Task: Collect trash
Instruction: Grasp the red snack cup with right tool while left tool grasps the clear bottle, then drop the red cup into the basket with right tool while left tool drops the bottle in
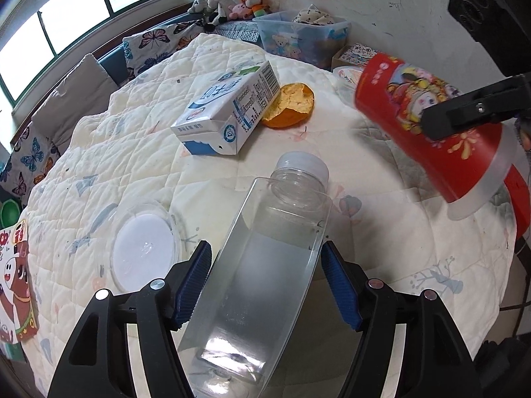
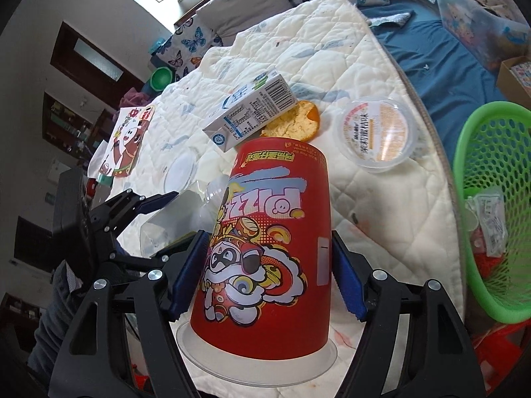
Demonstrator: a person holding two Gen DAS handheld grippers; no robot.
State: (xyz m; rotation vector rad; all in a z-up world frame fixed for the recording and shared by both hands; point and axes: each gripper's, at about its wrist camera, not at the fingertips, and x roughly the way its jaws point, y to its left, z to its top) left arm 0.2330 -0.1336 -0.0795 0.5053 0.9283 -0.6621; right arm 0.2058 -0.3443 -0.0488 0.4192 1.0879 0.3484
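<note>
Clear plastic bottle (image 1: 265, 265) sits between our left gripper (image 1: 265, 285)'s pads, off the quilt (image 1: 116, 172). Our right gripper (image 2: 270, 275) clamps the red cup (image 2: 268, 258) base-forward, seemingly for tipping into the green basket (image 2: 491, 205) nearby.

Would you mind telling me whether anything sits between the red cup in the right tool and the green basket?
Nothing visible blocks it. The red cup is held off the quilt, and the green basket stands open to its right. The sealed pudding cup lies farther away on the quilt, off that path.
</note>
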